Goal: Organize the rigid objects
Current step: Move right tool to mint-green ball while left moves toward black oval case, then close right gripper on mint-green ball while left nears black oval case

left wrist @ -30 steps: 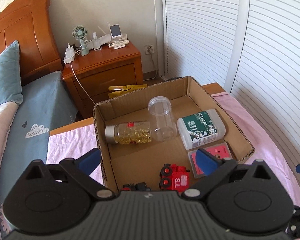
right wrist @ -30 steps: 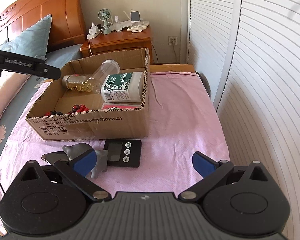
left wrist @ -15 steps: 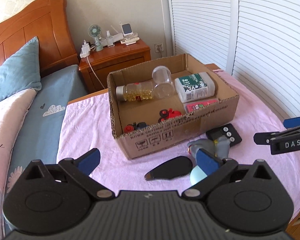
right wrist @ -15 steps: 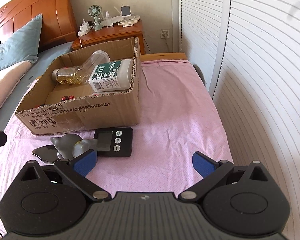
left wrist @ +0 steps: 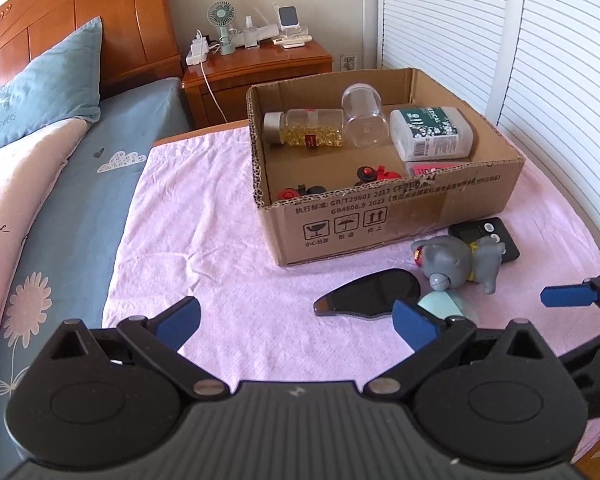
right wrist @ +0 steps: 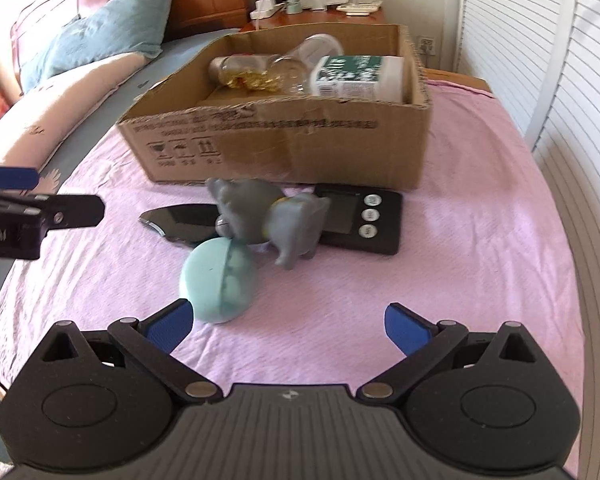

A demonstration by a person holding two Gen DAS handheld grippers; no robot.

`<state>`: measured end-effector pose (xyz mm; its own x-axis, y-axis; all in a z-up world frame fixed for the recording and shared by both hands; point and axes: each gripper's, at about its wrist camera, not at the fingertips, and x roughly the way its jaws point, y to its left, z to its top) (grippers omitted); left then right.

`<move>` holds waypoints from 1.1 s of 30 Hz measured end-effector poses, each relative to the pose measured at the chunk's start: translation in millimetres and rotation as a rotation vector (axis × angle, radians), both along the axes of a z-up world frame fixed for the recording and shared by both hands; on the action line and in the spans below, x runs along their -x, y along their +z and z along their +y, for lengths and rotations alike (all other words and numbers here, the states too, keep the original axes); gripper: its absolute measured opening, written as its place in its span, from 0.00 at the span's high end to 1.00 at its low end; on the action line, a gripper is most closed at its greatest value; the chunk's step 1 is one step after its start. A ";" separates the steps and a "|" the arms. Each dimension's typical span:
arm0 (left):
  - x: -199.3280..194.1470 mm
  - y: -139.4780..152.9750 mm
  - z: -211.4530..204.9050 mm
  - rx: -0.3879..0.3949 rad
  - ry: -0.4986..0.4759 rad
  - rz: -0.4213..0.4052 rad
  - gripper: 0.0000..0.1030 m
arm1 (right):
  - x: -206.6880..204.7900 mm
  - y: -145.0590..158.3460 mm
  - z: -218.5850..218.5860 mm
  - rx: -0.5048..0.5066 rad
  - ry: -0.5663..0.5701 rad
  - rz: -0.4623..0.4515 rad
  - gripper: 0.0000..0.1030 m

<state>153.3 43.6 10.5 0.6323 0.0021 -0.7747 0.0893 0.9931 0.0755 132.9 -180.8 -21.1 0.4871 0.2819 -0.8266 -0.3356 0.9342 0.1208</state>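
Both the left tongs [left wrist: 296,322] and right tongs [right wrist: 288,326] gaped wide and empty, the grey plastic elephant figurine [right wrist: 268,216] lying at twelve o'clock ahead of the right tongs.

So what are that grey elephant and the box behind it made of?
The grey elephant looks like moulded plastic or vinyl: smooth, matte, rounded seams, though the view is slightly blurred. The box is plain brown corrugated cardboard, with fluting showing along its cut rim.
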 end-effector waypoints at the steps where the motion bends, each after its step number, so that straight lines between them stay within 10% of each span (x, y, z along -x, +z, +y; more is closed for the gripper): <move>1: -0.4 -1.1 2.3 0.002 0.005 0.003 0.01 | 2.3 -1.8 7.0 0.006 0.028 -0.002 0.00; 15: -5.7 -15.5 24.1 0.043 0.029 0.025 0.01 | -3.2 -19.4 54.9 0.119 0.130 -0.077 0.15; 23: -7.9 -20.6 18.3 0.033 0.006 0.042 0.01 | -8.1 -15.6 60.2 0.131 0.124 -0.090 0.42; 33: -10.8 -27.2 -6.0 0.014 -0.057 0.075 0.01 | 4.2 -10.8 28.4 0.154 0.076 -0.073 0.44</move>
<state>164.0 37.6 -16.6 0.5714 -0.0434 -0.8195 0.1504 0.9872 0.0526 128.7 -152.5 -31.9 0.5299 0.1927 -0.8259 -0.4083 0.9115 -0.0493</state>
